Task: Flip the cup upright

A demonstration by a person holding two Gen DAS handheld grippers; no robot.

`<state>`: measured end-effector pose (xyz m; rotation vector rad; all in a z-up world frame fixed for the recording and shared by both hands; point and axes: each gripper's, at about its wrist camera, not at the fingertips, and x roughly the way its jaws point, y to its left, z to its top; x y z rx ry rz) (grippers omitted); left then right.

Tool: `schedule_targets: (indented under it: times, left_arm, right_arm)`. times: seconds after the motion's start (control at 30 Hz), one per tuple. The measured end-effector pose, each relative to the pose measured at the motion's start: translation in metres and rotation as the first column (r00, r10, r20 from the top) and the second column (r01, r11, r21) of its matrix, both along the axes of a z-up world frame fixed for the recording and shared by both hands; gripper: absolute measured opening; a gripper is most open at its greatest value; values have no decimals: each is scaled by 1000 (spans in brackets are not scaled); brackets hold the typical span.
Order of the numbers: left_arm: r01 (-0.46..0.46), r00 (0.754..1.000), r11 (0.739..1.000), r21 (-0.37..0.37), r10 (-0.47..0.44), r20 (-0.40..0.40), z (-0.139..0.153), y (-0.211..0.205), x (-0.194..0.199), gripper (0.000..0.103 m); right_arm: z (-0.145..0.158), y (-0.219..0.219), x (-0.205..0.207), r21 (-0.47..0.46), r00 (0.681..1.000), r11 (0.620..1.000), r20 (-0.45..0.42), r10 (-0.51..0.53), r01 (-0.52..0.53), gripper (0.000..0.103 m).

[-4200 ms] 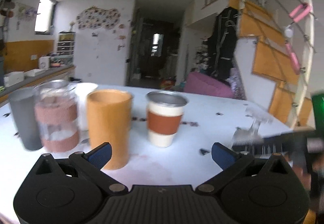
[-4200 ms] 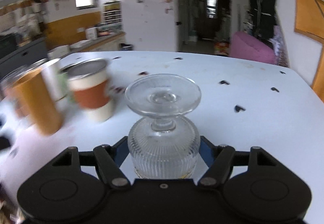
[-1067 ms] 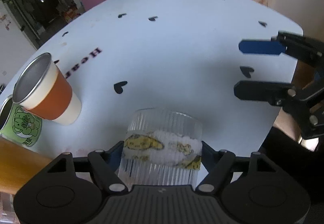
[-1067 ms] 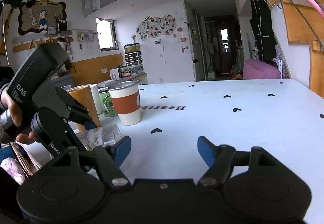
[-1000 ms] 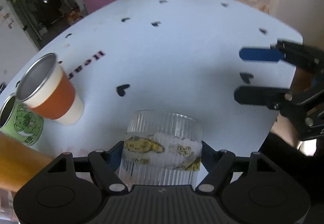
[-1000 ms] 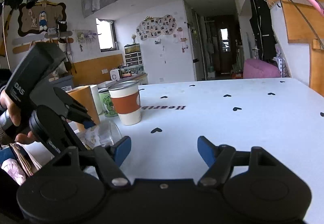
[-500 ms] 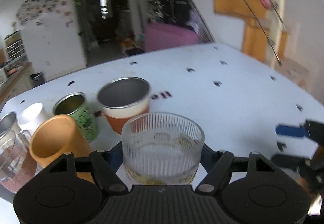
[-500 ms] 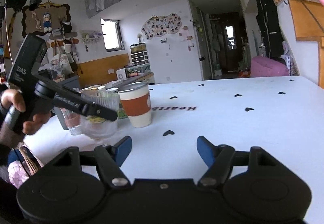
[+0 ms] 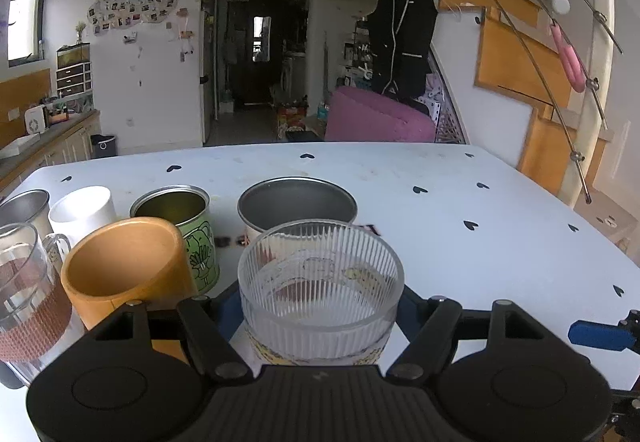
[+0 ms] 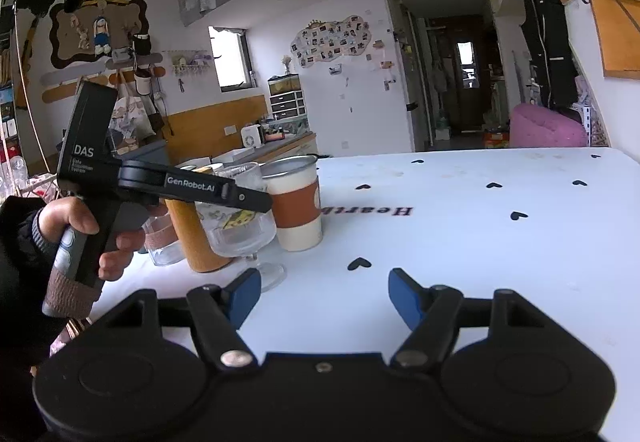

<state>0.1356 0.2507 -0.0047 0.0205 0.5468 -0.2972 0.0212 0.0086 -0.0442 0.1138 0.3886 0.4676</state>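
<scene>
The left gripper clamps a ribbed, clear footed glass cup with a yellow printed band, mouth up, its foot on the white table near the orange tumbler. The right gripper gapes, holding nothing.

— What does your table look like?
— It's white, with small black hearts scattered over it and dark lettering beside the cups.
— What's standing on your left?
— A tight cluster, all mouth-up: steel cup, white mug, green printed tin, orange cup, glass mug and brown-sleeved cup.
— And your ribbed glass cup?
— It's upright, just in front of the orange cup. I can't tell if its foot touches the table.
</scene>
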Motion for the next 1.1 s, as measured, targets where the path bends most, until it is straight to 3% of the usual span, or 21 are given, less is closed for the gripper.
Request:
schedule_targets:
  times: [0.1,0.2,0.4,0.5,0.83,1.1]
  left_arm:
    - [-5,999,1000,-2,5,49,2,3,-8,77]
    - [-32,992,999,19,30,124,12,5,-18,86]
    - [-63,987,998,8,61,147,19,12,-41,88]
    - [-96,982,995,5,93,167,21,15,-60,97]
    - [-169,965,985,-15,169,201,24,31,-119,102]
    - [-224,959,974,-27,226,170,13,41,-138,103]
  right_arm:
    - [1,1,0,-1,1000,1000,0,1,-1,72]
    - [2,2,1,2,1000,1000,0,-4,4,73]
    - [17,2,3,14,999,999,20,-30,30,78]
    - [26,4,1,8,998,999,50,-47,47,81]
    - [40,12,-14,-32,991,996,111,-80,84,88]
    - [43,20,-18,-75,989,992,112,-94,102,99]
